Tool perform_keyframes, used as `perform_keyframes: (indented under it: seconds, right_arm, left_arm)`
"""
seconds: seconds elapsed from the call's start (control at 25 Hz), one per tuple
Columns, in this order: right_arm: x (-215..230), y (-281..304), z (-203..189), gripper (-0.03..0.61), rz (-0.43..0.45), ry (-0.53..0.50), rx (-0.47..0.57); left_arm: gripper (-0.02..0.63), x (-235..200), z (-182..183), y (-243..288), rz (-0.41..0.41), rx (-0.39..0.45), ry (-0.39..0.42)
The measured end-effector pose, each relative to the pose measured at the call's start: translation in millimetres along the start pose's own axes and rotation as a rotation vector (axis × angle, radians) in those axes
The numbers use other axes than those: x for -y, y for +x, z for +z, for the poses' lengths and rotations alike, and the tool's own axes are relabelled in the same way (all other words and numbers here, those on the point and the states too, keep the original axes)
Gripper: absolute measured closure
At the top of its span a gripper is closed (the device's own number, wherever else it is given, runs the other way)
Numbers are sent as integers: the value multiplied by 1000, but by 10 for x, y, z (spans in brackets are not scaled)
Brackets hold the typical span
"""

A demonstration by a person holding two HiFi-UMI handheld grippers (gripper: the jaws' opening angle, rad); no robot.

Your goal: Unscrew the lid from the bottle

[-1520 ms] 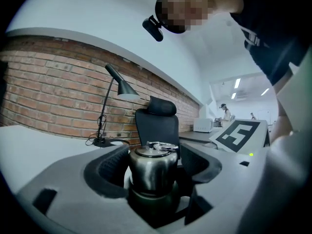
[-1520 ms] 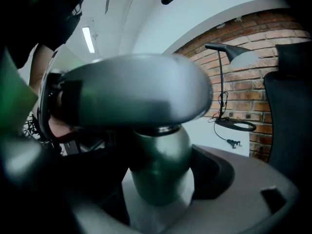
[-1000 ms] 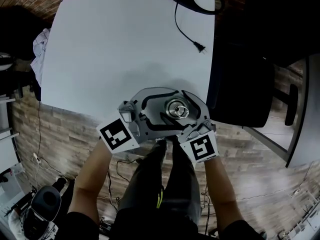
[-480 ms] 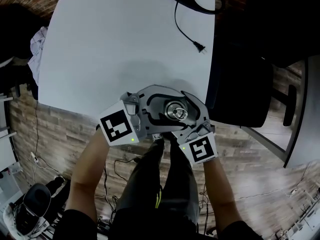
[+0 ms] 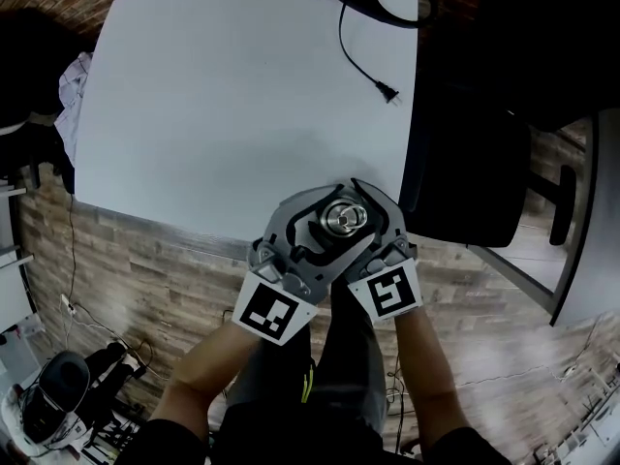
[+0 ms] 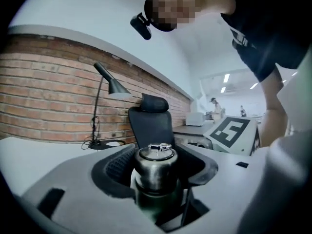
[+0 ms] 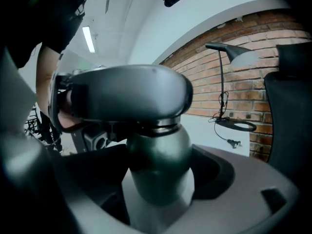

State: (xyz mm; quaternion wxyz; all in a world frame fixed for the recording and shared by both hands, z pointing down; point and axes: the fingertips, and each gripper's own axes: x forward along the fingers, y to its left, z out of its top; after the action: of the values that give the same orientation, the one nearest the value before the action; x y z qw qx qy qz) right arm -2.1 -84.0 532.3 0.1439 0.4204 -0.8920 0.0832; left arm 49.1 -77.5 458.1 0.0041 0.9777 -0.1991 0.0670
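Head view: left gripper (image 5: 325, 226) and right gripper (image 5: 373, 242) are meeting over the table's (image 5: 223, 95) near right corner, with the lid (image 5: 341, 218) facing up between them. Left gripper view: its jaws are closing around the lid, pads touching it. Right gripper view: its jaws are clamping the bottle (image 7: 158, 167) body under the lid.

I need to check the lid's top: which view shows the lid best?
The left gripper view: the lid stands whole between the jaws, top and side visible. The head view shows only its top. In the right gripper view the left gripper, jaws closing, covers it.
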Motion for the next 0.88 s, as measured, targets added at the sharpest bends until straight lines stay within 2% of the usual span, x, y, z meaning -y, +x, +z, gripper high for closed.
perform_keyframes:
  seconds: [0.08, 0.16, 0.52, 0.6, 0.64, 0.88]
  right_arm:
    - [-5, 6, 0, 206, 1, 1, -2]
    - [-3, 10, 4, 206, 0, 3, 0]
    - [13, 1, -5, 206, -3, 18, 4]
    - [10, 6, -1, 206, -2, 16, 4]
    - [9, 8, 0, 206, -2, 15, 3]
    - [10, 12, -1, 206, 1, 14, 5]
  left_arm:
    - [345, -29, 13, -11, 80, 29, 8]
    - [350, -43, 10, -12, 110, 42, 9]
    - [350, -10, 4, 23, 24, 35, 6]
    - [327, 12, -14, 44, -37, 32, -2]
    - [258, 27, -31, 49, -77, 27, -4]
    - [255, 83, -48, -66, -409, -7, 26]
